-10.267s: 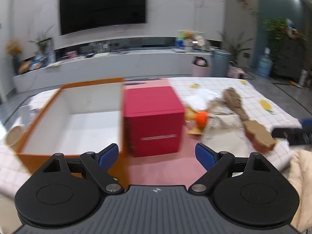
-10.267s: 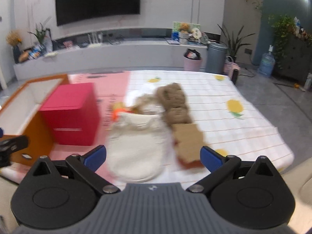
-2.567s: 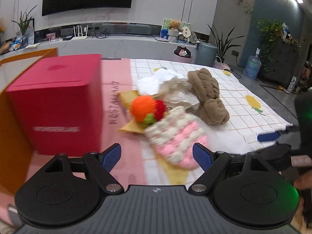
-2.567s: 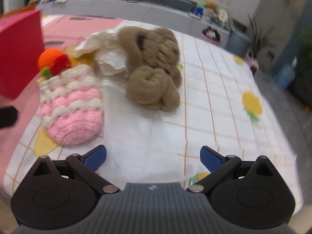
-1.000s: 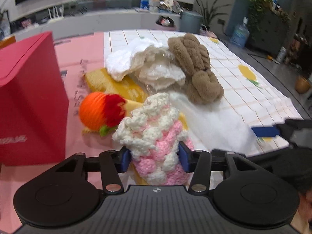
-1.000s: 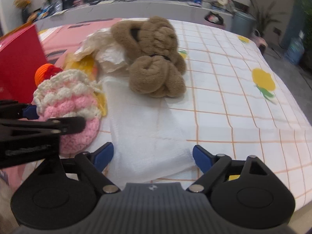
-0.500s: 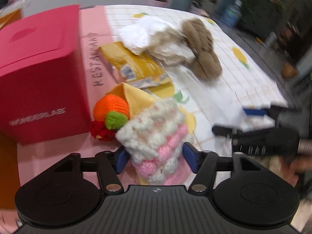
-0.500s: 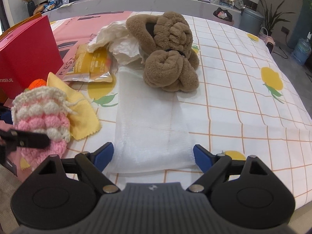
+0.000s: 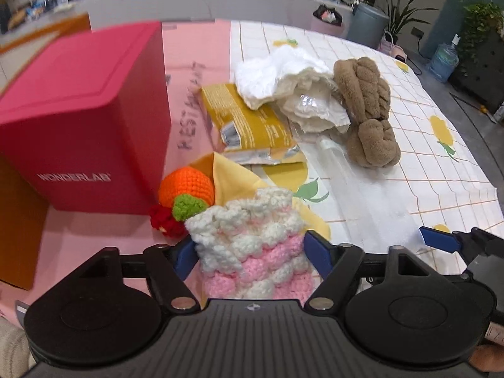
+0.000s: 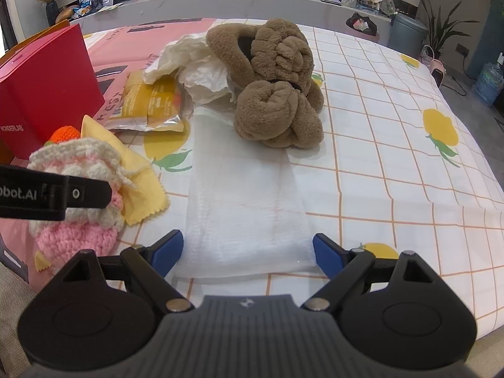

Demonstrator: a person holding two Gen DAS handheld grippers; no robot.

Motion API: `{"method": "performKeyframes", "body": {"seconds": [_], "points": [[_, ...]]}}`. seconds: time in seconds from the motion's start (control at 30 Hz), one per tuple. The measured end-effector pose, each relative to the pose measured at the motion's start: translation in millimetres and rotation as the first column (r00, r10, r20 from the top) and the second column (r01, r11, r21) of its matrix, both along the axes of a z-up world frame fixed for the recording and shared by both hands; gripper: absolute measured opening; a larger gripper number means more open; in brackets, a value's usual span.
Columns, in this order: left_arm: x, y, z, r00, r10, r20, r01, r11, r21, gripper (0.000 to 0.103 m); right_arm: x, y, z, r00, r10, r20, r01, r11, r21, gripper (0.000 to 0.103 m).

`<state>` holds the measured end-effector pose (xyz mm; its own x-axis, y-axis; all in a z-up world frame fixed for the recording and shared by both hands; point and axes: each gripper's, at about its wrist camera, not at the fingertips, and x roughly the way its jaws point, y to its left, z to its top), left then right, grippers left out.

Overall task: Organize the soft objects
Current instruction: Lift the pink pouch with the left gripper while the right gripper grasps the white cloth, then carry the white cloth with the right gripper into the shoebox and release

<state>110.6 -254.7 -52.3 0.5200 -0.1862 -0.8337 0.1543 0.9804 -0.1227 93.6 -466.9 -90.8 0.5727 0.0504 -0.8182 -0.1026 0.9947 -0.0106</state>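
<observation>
My left gripper (image 9: pixel 250 256) is shut on a pink-and-white crocheted pouch (image 9: pixel 252 249) and holds it over the table's near edge; it also shows in the right wrist view (image 10: pixel 78 189). An orange crocheted ball (image 9: pixel 186 187) with green and red bits lies just beyond it. A brown plush toy (image 10: pixel 274 85) lies mid-table. A white towel (image 10: pixel 242 201) lies flat in front of my right gripper (image 10: pixel 247 252), which is open and empty over the towel's near edge. A yellow cloth (image 10: pixel 138 173) lies under the pouch.
A red box (image 9: pixel 82 116) stands at the left beside an orange box (image 9: pixel 19 220). A yellow snack packet (image 9: pixel 249 123) and crumpled white wrapping (image 9: pixel 293 91) lie behind the ball. The checked tablecloth (image 10: pixel 393 157) stretches to the right.
My left gripper has lifted the pouch and drawn it back toward the near edge, uncovering the yellow cloth. My right gripper has stayed open over the towel.
</observation>
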Motion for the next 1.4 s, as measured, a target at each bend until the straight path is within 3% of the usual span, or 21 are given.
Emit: {"method": "performKeyframes", "body": {"seconds": [0.1,0.17,0.23,0.3,0.4,0.47,0.57,0.8,0.93,1.07,1.33,1.4], "points": [[-11.5,-0.5,6.0,0.996,-0.054,0.070,0.052,0.998,0.027,0.051,0.2,1.0,0.2,1.000,0.003,-0.003,-0.003,1.000,-0.001,0.087],[-16.8,2.2,9.2,0.993,-0.071,0.095,0.066,0.996,0.053,0.044,1.1,2.3,0.9,1.000,0.001,-0.011,-0.001,1.000,-0.007,0.086],[-21.4,9.2,12.5,0.992,-0.081,0.101,0.079,0.997,0.024,0.034,0.4,6.0,2.5,1.000,0.009,-0.009,-0.009,0.999,-0.031,0.084],[-24.9,15.5,16.5,0.991,-0.089,0.099,0.091,0.996,-0.012,0.032,-1.4,11.8,5.1,0.999,0.041,-0.002,-0.041,0.998,-0.051,0.073],[-29.7,18.7,22.3,0.986,-0.119,0.114,0.123,0.992,-0.024,0.031,-2.8,18.9,9.9,0.997,0.071,-0.018,-0.072,0.996,-0.048,0.046],[-32.3,19.0,26.1,0.984,-0.126,0.127,0.128,0.992,-0.011,0.031,-1.4,19.3,13.0,0.997,0.057,-0.044,-0.058,0.998,-0.021,0.017],[-34.8,23.9,33.7,0.984,-0.111,0.140,0.113,0.994,-0.006,0.031,-2.4,20.9,13.4,0.996,0.071,-0.047,-0.074,0.995,-0.065,0.009],[-34.2,34.7,46.5,0.984,-0.079,0.158,0.084,0.996,-0.024,0.031,-4.1,17.0,14.9,0.999,0.019,-0.037,-0.024,0.992,-0.127,0.005],[-37.4,35.7,56.6,0.980,-0.081,0.184,0.086,0.996,-0.022,0.031,-11.0,12.3,25.6,1.000,0.006,-0.026,-0.008,0.996,-0.091,0.004],[-39.7,34.8,67.3,0.978,-0.078,0.195,0.080,0.997,-0.006,0.031,-19.9,10.9,40.0,1.000,-0.004,-0.012,0.004,1.000,-0.019,0.004],[-47.1,50.2,102.6,0.964,-0.084,0.252,0.109,0.990,-0.087,0.031,-39.4,5.1,75.8,0.998,-0.049,0.038,0.041,0.982,0.183,0.004],[-46.4,56.3,115.6,0.960,-0.081,0.268,0.115,0.987,-0.112,0.031,-45.2,7.9,88.3,0.996,-0.069,0.056,0.057,0.980,0.192,0.004]]}}
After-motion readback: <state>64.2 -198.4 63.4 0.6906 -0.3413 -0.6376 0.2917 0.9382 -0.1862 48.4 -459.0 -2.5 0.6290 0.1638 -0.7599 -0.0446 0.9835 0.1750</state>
